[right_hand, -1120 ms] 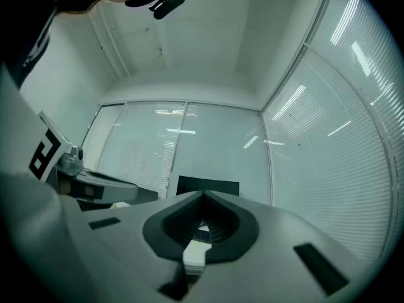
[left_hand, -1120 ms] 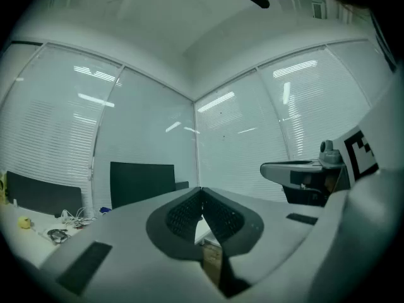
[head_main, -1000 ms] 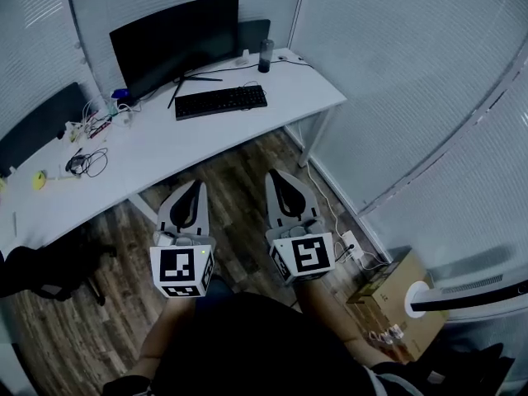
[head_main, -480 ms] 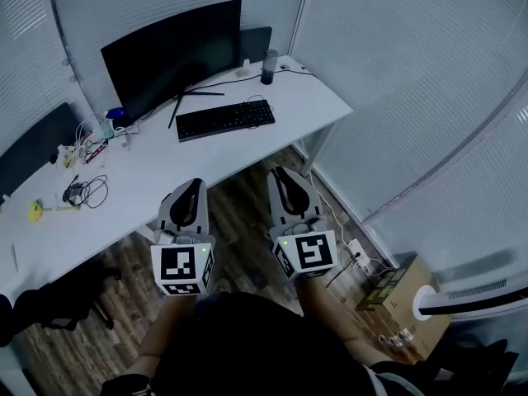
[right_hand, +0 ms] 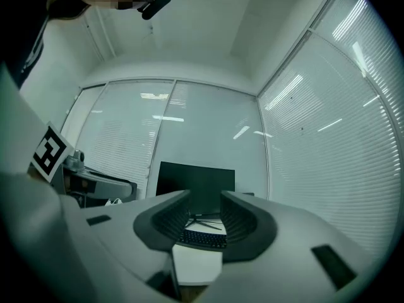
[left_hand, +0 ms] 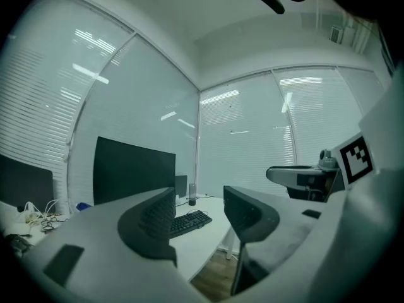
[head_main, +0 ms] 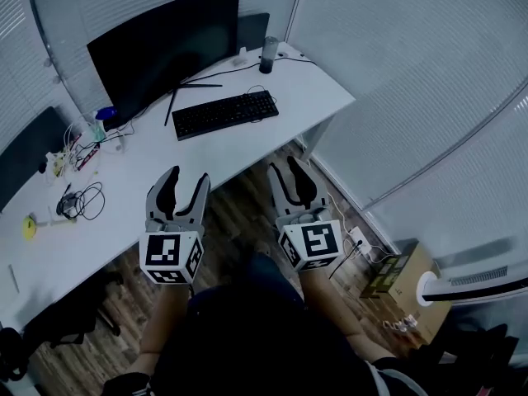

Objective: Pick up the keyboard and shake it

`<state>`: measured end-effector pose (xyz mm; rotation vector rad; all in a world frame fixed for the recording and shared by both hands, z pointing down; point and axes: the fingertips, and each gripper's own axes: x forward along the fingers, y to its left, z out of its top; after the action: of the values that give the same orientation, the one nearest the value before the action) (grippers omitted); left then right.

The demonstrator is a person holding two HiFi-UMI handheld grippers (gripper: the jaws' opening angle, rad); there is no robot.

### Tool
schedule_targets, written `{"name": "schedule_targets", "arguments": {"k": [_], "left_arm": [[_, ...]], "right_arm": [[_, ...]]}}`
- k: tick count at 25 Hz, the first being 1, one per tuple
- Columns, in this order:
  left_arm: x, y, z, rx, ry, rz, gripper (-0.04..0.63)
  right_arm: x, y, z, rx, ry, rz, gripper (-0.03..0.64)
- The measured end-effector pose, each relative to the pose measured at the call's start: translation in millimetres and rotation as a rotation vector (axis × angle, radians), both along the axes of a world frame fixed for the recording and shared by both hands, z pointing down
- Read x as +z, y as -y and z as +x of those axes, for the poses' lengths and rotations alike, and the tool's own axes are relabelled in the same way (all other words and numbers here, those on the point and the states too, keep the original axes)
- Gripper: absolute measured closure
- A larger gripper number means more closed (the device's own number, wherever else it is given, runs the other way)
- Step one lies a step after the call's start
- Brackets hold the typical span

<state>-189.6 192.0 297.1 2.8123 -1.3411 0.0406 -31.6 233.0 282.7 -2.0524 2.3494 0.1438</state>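
Note:
A black keyboard (head_main: pixel 224 114) lies on the white desk (head_main: pixel 165 151) in front of the monitor, far ahead of both grippers. My left gripper (head_main: pixel 187 178) hangs over the wooden floor near the desk's front edge, its jaws opening with nothing between them. Further right, my right gripper (head_main: pixel 289 168) is also over the floor, jaws opening and empty. In the left gripper view the keyboard (left_hand: pixel 186 221) shows in the gap of the left gripper (left_hand: pixel 199 194). The right gripper view has the keyboard (right_hand: pixel 202 237) beyond the right gripper (right_hand: pixel 204 197).
A large dark monitor (head_main: pixel 165 44) stands behind the keyboard, with a dark cup (head_main: pixel 268 54) at the desk's far corner. Cables and small items (head_main: pixel 78 200) lie on the desk's left part. A cardboard box (head_main: pixel 396 279) sits on the floor at right. Blinds cover the surrounding walls.
Both grippers' jaws have gone from shut to spread apart. The head view has shifted a little, and the left gripper now sits slightly further left.

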Motion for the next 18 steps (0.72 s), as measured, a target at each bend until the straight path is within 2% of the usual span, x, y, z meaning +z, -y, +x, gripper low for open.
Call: {"name": "schedule_targets", "arguments": {"k": [3,7,13,18], "left_arm": [[10,23,-2,0.009,-0.018,-0.045,0.339],[26,60,0,-0.016,-0.033,-0.095,0.336],[42,144,13,-0.051,-0.036,-0.122,0.327],[57,216,32,-0.096,-0.048,-0.159,0.327]], "right_arm": [[2,20,8,0.010,-0.003,-0.011,0.461],[12,60,24,-0.006,-0.009,-0.028,0.447],[32,156,43,-0.066,-0.014,-0.053,0.439],[52,239,78,-0.094,-0.021,-0.108,0.437]]}}
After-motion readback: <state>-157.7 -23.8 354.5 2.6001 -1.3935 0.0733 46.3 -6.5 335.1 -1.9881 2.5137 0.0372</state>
